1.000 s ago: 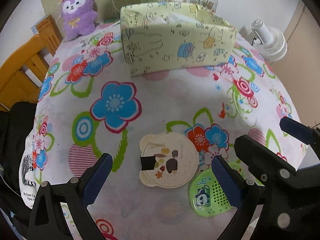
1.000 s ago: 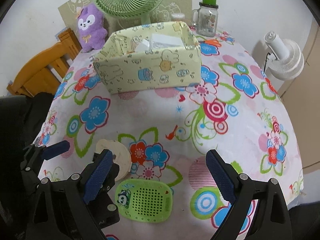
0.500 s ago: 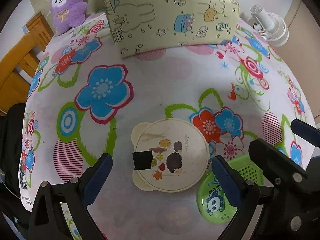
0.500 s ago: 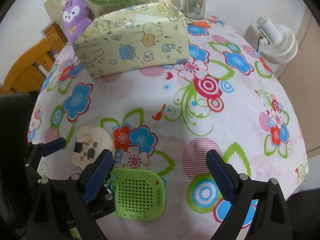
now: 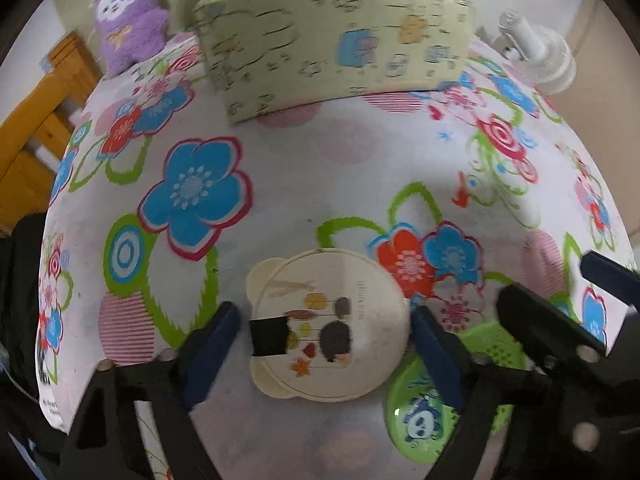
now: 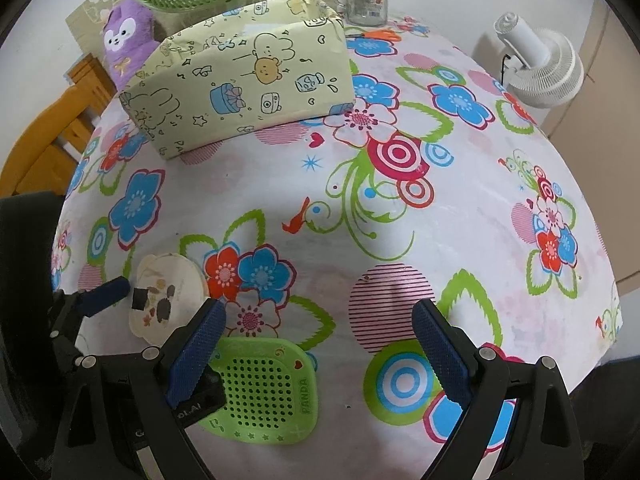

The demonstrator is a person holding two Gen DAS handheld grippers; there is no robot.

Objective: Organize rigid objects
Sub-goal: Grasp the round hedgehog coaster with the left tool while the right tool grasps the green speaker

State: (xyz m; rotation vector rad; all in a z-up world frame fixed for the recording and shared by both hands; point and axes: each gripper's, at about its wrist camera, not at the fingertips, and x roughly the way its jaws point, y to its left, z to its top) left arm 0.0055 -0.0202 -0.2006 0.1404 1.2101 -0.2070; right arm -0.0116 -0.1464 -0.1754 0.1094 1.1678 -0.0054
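1. The left tongs point(image 5: 324, 336) have come down over the cream round lid point(image 5: 332, 320) near the worktop's point(image 5: 320, 168) front edge, and their jaws are closing. A second ago they stood much wider.
2. The lid lies flat between the two blue pads; the right-hand pad looks at or just beside its rim, the left-hand pad is a little apart. No firm clamp shows yet.
3. The right tongs point(image 6: 316, 344) have also sunk, and stand apart over the green perforated panda cover point(image 6: 264, 392). That cover lies just beside the lid, toward the front edge, with nothing gripping it.
4. The patterned box point(image 6: 240, 80) sits well apart, toward the worktop's far edge, in front of the purple plush toy point(image 6: 124, 40).
5. Judgement: the lid pick-up is under way. The box looks like the likely destination, so the carry remains undone.
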